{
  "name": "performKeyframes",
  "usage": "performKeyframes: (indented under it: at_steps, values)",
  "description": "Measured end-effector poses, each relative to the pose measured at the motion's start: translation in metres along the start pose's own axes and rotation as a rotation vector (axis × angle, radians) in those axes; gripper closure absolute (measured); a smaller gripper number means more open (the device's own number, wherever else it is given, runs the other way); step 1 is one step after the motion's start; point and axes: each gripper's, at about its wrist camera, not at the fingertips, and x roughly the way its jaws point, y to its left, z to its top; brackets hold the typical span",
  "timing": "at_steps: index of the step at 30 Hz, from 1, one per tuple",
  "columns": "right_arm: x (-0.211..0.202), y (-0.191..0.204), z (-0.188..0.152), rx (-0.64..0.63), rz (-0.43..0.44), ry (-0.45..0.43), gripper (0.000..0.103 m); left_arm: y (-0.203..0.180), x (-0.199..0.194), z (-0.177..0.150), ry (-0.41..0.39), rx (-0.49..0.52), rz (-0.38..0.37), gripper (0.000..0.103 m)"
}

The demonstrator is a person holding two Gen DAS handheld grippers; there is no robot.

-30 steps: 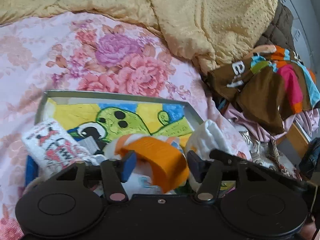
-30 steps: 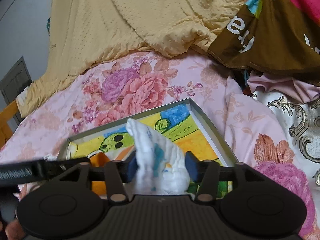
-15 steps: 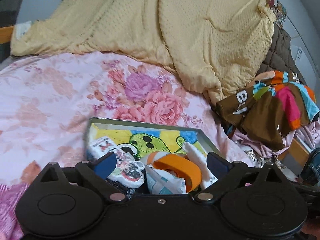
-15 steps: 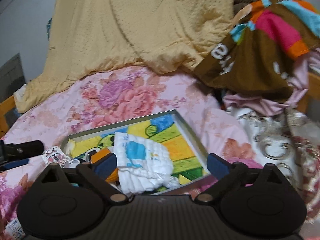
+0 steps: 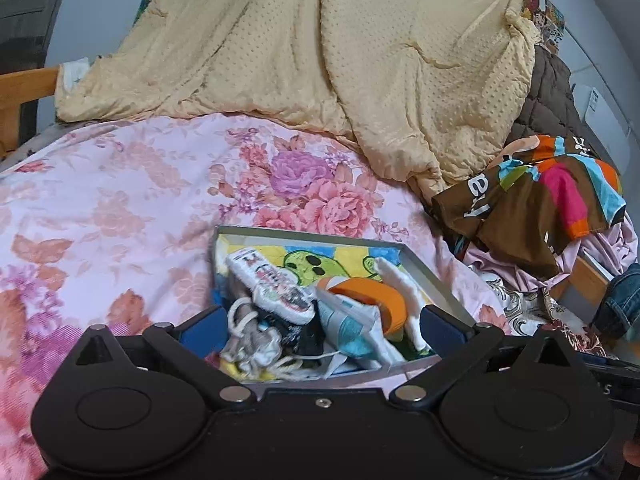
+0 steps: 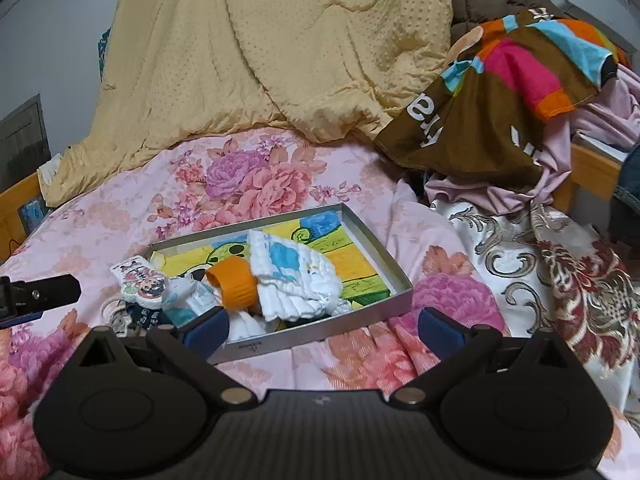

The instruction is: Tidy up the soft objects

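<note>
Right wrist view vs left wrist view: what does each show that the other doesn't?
Only the right wrist view: the left gripper's finger poking in at the left edge, and the white cloth spread flat in full. Only the left wrist view: the tangled cord at the tray's near end. Both: the metal tray on the floral sheet, orange band, cartoon-print roll, yellow quilt, and wide-open, empty jaws.
</note>
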Motion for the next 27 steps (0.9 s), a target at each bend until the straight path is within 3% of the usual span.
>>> performKeyframes:
  at_steps: [7,20,27]
  values:
    - [-0.016,0.005,-0.011,-0.002,-0.014,0.021,0.001,0.004,-0.021,-0.017,0.016,0.021,0.029,0.001]
    - [-0.041,0.021,-0.024,-0.092,-0.011,-0.016,0.0,0.01,-0.046,-0.051,0.038,0.057,0.044,0.001]
    - [-0.054,0.018,-0.03,-0.07,-0.02,-0.022,0.0,0.011,-0.061,-0.057,0.038,0.064,0.067,0.001]
